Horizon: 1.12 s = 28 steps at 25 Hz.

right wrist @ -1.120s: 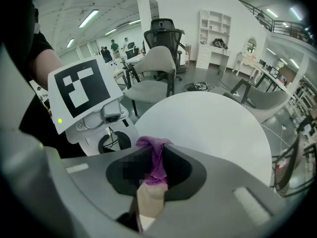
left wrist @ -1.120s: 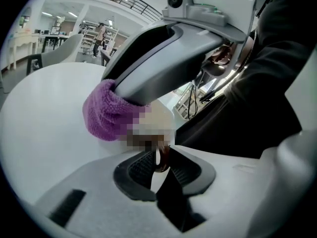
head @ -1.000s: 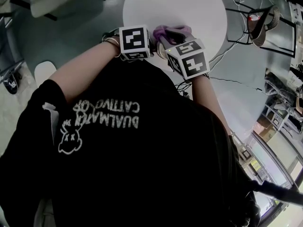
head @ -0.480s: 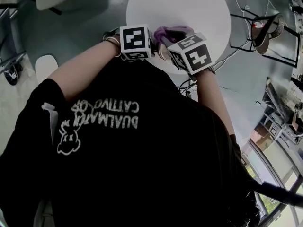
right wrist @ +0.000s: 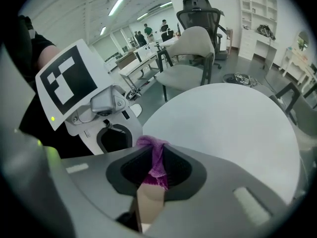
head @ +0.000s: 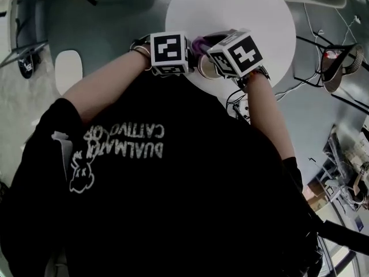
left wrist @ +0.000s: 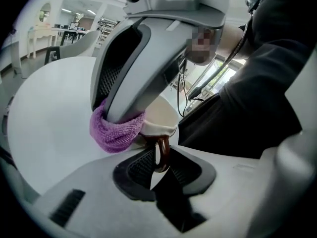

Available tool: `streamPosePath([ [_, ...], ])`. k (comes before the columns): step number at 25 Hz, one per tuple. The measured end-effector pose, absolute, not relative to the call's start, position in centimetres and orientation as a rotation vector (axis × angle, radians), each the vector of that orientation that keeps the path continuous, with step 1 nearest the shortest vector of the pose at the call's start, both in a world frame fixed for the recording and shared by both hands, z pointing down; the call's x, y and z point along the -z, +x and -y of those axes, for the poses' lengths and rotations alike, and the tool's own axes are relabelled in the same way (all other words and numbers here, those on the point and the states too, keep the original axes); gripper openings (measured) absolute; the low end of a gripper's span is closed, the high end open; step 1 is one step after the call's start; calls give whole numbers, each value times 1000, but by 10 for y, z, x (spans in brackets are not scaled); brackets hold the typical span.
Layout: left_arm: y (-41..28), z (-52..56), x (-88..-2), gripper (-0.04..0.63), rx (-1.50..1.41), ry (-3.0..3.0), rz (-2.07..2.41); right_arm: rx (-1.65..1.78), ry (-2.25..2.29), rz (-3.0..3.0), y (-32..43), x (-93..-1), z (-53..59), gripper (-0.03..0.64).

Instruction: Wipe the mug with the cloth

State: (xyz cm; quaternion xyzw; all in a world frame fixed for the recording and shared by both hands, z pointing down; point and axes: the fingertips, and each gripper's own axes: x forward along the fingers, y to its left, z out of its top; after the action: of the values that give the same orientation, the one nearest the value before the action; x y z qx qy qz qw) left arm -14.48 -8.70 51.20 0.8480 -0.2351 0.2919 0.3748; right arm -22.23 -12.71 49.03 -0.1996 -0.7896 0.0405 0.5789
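right hand-held gripper (right wrist: 157, 170) pinches purple cloth (right wrist: 151, 144)

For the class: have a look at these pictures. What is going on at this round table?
A person stands at a round white table with a gripper in each hand. The left gripper has its jaws shut on the brown loop handle of a cream ceramic mug, near the table's near edge. The right gripper pinches a purple towelling cloth and presses it against the mug's rim. Wiping looks under way.
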Motion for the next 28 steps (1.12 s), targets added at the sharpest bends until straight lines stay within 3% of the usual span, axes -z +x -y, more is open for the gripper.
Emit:
streamPosePath([
  [13,-140,78,-519,87,-798,1942,746,-612,-668,1764,-228,-504,125,74],
  [28,-132,82,-521,92,-825,1814,788,-927,-601,1858,-206,-501,169,77],
])
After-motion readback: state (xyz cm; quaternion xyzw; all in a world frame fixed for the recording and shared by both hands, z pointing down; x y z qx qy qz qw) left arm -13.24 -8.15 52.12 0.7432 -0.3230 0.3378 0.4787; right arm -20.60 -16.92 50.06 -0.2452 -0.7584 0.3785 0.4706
